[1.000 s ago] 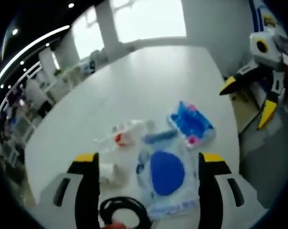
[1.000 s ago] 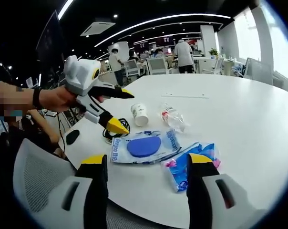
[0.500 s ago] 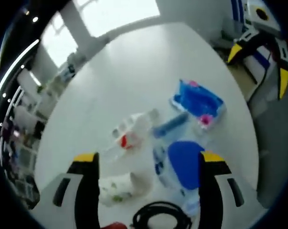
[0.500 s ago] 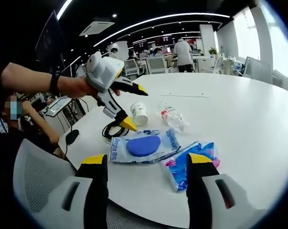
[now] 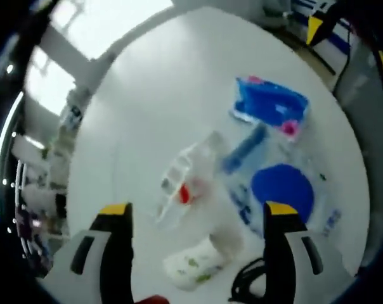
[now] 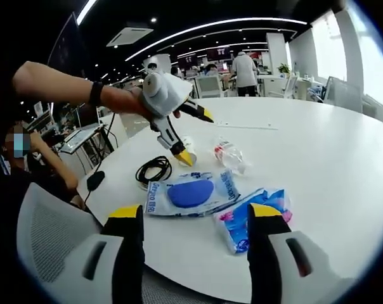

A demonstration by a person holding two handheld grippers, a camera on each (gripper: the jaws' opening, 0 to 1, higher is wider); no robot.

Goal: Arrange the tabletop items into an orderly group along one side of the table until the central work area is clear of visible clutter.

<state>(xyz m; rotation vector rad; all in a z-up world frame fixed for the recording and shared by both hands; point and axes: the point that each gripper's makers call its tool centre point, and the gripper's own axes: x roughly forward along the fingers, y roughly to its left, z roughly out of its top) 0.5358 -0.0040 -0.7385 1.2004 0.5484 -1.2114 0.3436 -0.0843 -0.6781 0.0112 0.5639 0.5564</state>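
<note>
left gripper view: motion-blurred, window glare | right gripper view: sharp, ceiling-strip lit

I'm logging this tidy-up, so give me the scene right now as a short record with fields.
surface: white round table
items: black cable coil, paper cup, crumpled clear bottle, wipes pack with blue oval, blue packet
left claw: open, above the paper cup
right claw: open, at the table's near edge
grouping: items clustered near one edge, not yet lined up
</note>
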